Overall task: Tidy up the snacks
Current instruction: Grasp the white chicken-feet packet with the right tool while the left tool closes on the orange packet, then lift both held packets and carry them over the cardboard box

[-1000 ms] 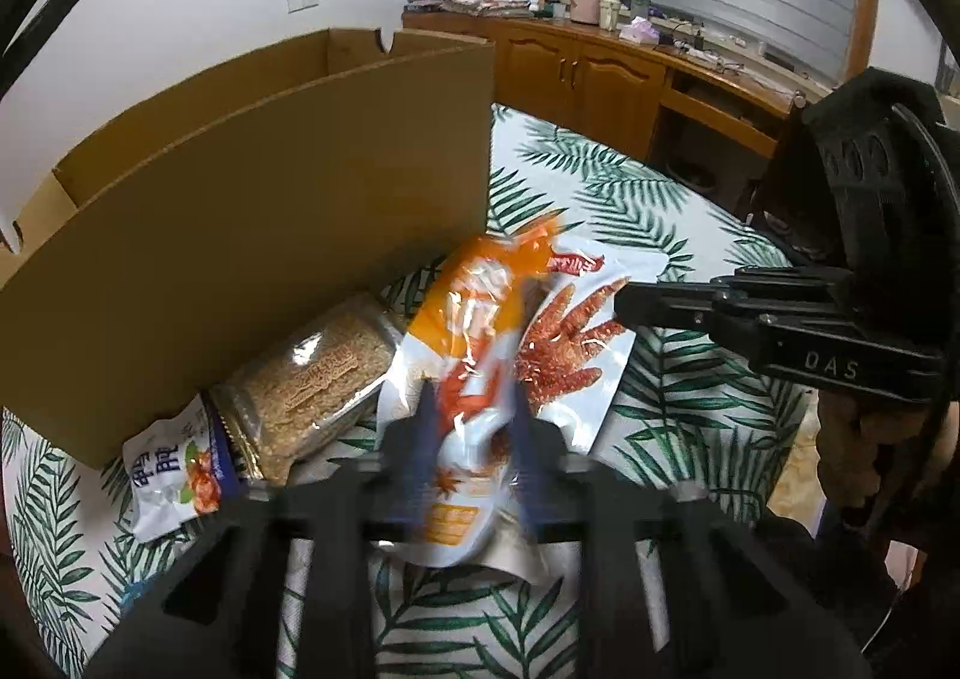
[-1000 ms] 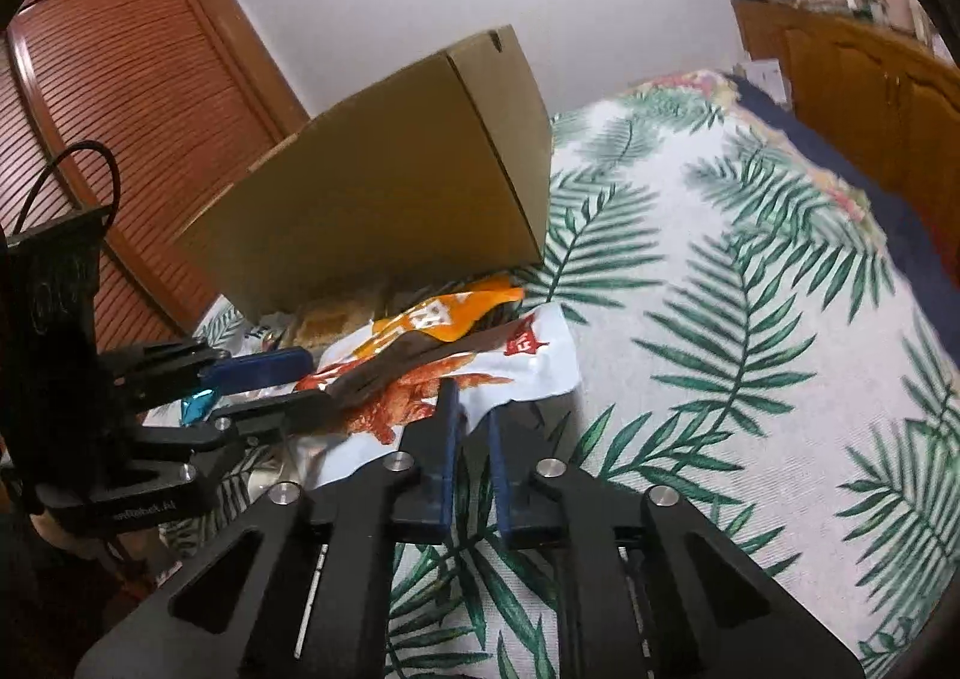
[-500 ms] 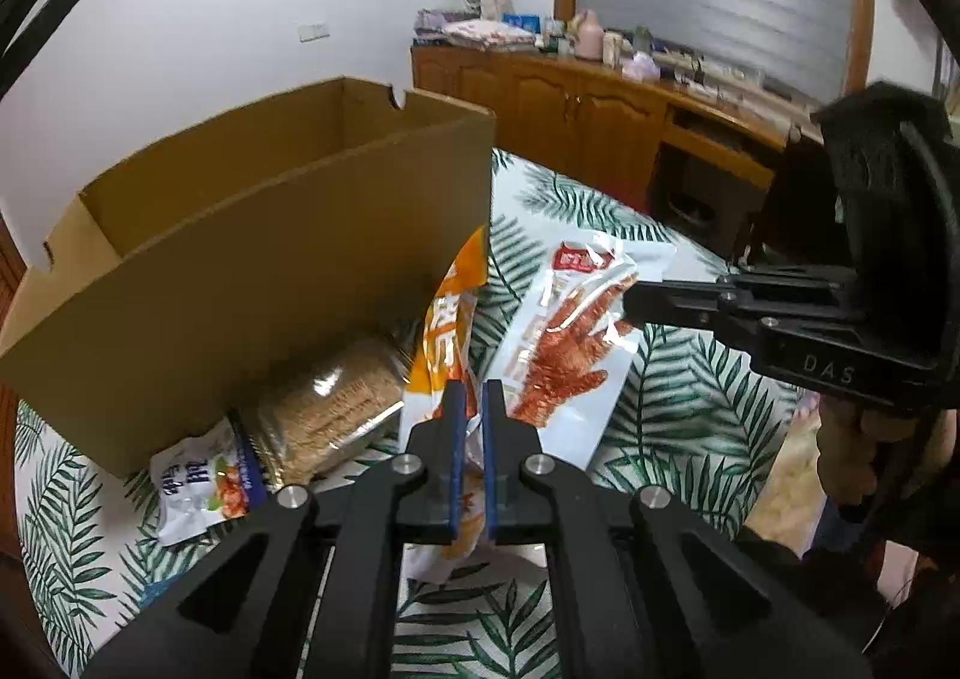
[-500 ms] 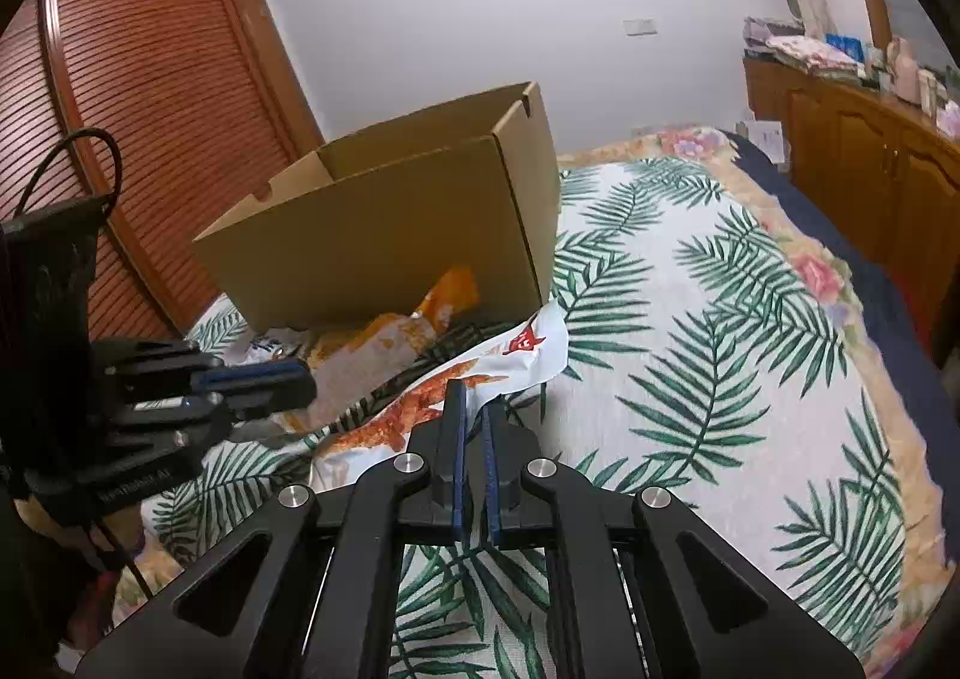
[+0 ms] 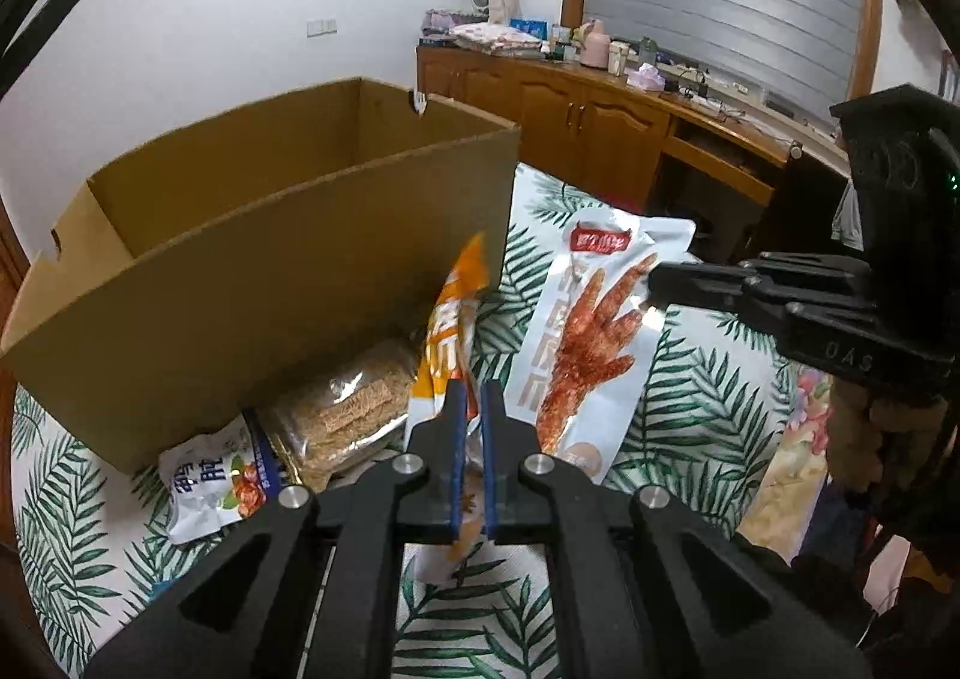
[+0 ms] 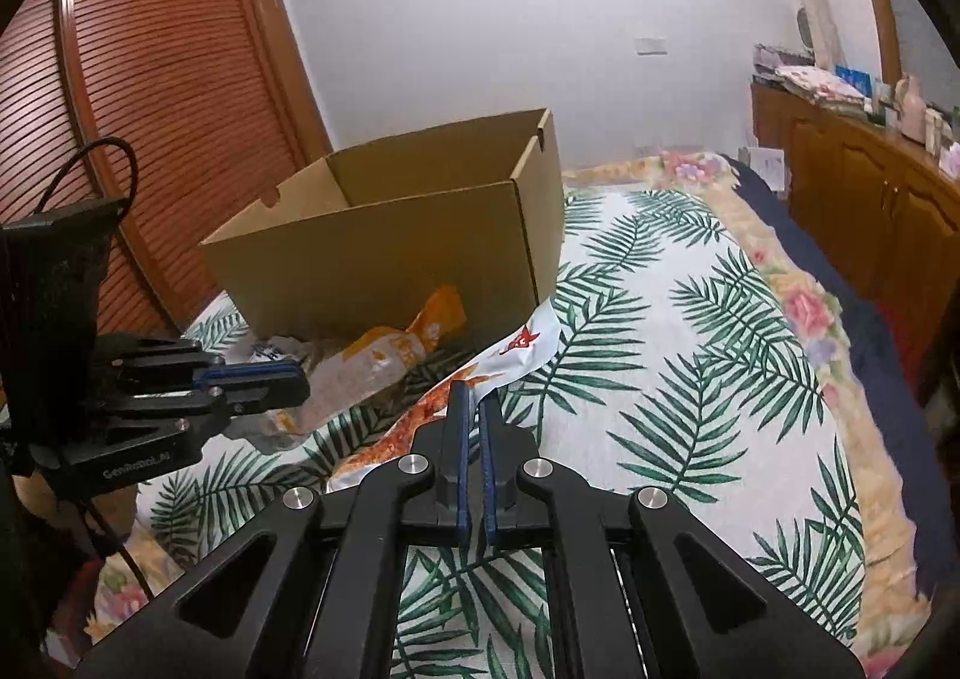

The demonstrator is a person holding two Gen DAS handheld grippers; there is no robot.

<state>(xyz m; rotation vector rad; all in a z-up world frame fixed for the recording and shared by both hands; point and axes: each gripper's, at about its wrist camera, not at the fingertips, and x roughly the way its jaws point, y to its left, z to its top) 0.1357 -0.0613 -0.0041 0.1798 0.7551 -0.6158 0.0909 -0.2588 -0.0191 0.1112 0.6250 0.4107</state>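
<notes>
My left gripper (image 5: 471, 397) is shut on an orange snack packet (image 5: 453, 319) and holds it lifted in front of the open cardboard box (image 5: 288, 235); the packet also shows in the right wrist view (image 6: 384, 361). My right gripper (image 6: 472, 409) is shut on the edge of a white chicken-feet packet (image 5: 594, 337), raised off the cloth; it also shows in the right wrist view (image 6: 516, 349). A clear pack of brown noodle-like snack (image 5: 348, 409) and a small white-and-blue packet (image 5: 216, 487) lie against the box's near wall.
The box (image 6: 408, 235) stands on a palm-leaf cloth (image 6: 690, 379) over a bed. A wooden cabinet (image 5: 600, 133) with clutter runs along the far wall. A slatted wooden wardrobe (image 6: 156, 109) stands behind the box.
Both grippers have risen, each lifting its packet off the cloth. The box's open top has come into view.
</notes>
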